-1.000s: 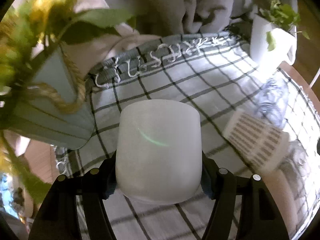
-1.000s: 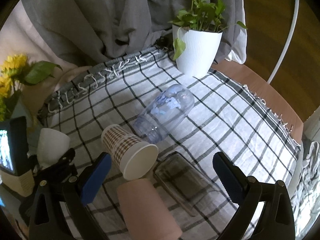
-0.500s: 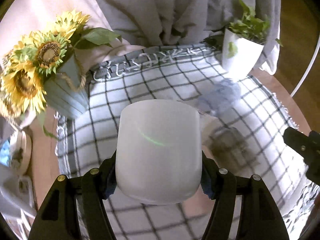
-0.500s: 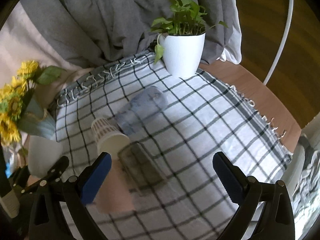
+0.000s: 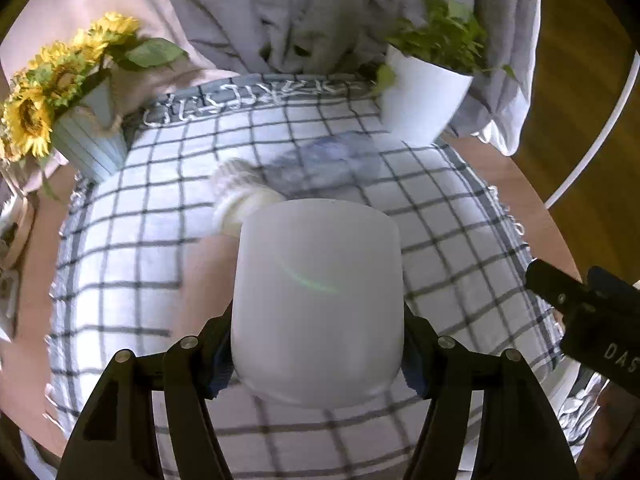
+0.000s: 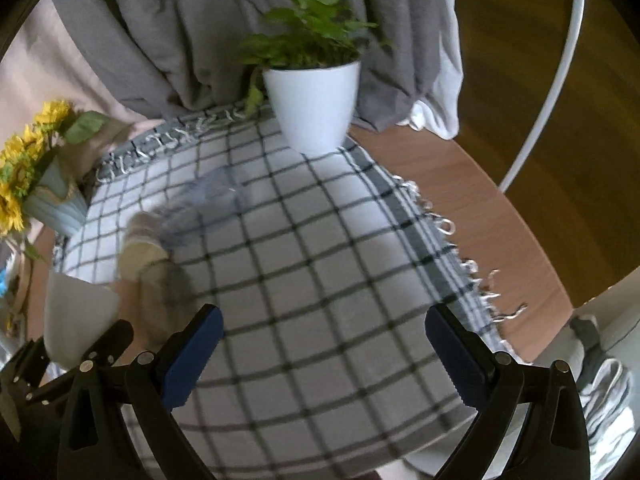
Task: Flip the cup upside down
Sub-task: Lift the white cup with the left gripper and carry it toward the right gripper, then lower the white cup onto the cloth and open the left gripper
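— Since a second ago we have lifted both grippers well above the checked cloth (image 6: 320, 280); the sunflowers, close at our left before, now sit far off, and much more of the table shows.

— Our left gripper (image 5: 316, 344) still pinches the white cup (image 5: 316, 300) between its jaws, held up over the cloth. We cannot tell from the left wrist view which end of the cup faces up.

— Any writing? On the black body of the right gripper (image 5: 592, 320), at the right edge of the left wrist view, we read only "DAS"; the rest is cut off.

— Our right gripper (image 6: 320, 344) has its jaws spread wide, nothing between the blue pads (image 6: 192, 356).

— Around us: sunflowers (image 5: 44, 92) in a pale ribbed vase (image 5: 88, 140) at the far left, a green plant in a white pot (image 6: 312, 108) at the far edge, grey drapery (image 6: 200, 32) behind.

— On the cloth lie a blurred clear bottle (image 6: 212, 196), a patterned paper cup (image 6: 140, 240), a pink cup (image 5: 208, 268) and a dark flat object (image 6: 172, 284) we cannot identify.
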`<action>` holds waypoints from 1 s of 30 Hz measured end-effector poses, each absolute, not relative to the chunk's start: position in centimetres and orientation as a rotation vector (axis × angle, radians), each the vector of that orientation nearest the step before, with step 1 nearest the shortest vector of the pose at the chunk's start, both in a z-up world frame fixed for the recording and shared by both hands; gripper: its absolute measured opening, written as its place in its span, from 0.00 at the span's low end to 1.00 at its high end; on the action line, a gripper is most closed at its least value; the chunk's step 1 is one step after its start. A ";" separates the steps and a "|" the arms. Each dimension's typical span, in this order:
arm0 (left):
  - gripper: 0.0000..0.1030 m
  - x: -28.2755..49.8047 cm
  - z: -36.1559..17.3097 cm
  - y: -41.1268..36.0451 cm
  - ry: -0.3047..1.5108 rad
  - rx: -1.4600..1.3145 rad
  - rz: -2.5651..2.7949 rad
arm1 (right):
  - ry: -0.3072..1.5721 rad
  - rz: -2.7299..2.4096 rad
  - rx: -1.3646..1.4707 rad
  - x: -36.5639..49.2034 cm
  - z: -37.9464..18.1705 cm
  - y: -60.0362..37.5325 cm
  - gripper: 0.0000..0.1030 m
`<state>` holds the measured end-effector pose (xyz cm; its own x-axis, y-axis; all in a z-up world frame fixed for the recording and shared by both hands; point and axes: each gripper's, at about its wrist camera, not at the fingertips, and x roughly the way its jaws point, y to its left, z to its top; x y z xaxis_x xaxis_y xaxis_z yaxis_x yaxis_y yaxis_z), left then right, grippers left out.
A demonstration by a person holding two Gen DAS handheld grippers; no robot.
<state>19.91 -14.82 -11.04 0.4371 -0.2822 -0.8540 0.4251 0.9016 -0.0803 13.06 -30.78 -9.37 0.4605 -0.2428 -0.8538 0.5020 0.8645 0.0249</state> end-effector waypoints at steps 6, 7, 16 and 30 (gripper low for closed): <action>0.64 18.3 -12.6 -18.9 1.075 0.092 -0.443 | 1.030 -0.474 0.274 10.8 -11.3 -35.1 0.99; 0.64 18.1 -13.1 -19.5 1.082 0.074 -0.441 | 1.036 -0.479 0.267 10.6 -11.6 -35.8 0.99; 0.64 18.3 -18.6 -23.0 1.178 -0.033 -0.404 | 1.108 -0.497 0.189 9.2 -14.9 -39.6 0.99; 0.88 17.8 -20.3 -24.7 1.218 0.036 -0.368 | 1.137 -0.473 0.182 8.2 -16.5 -40.3 0.99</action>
<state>17.81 -24.67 -20.33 0.2945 -0.2571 -0.9204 0.2951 0.9405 -0.1683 8.18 -40.34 -16.48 0.3348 -0.2691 -0.9031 0.4508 0.8873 -0.0973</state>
